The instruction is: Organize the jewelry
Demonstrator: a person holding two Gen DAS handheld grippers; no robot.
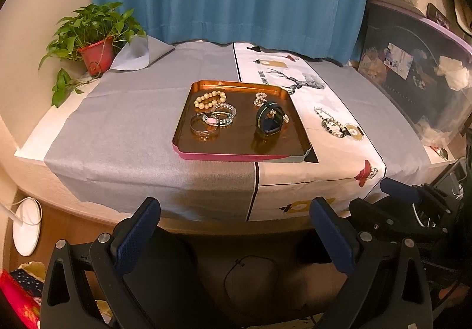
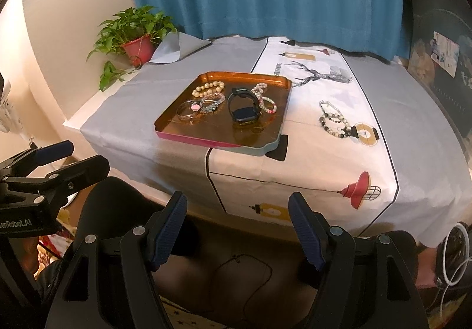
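Both grippers wait below the table edge, jaws wide apart and empty.

The beaded bracelets [image 2: 334, 119] lie on the white cloth just right of the copper tray [image 2: 177, 125], ahead and slightly right of the right gripper [image 2: 239, 230]. The left gripper [image 1: 236, 233] is farther, so I think the right should reach.

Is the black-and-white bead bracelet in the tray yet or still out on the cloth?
Out. The bead bracelet lies on the white printed cloth, right of the tray and clear of its rim.
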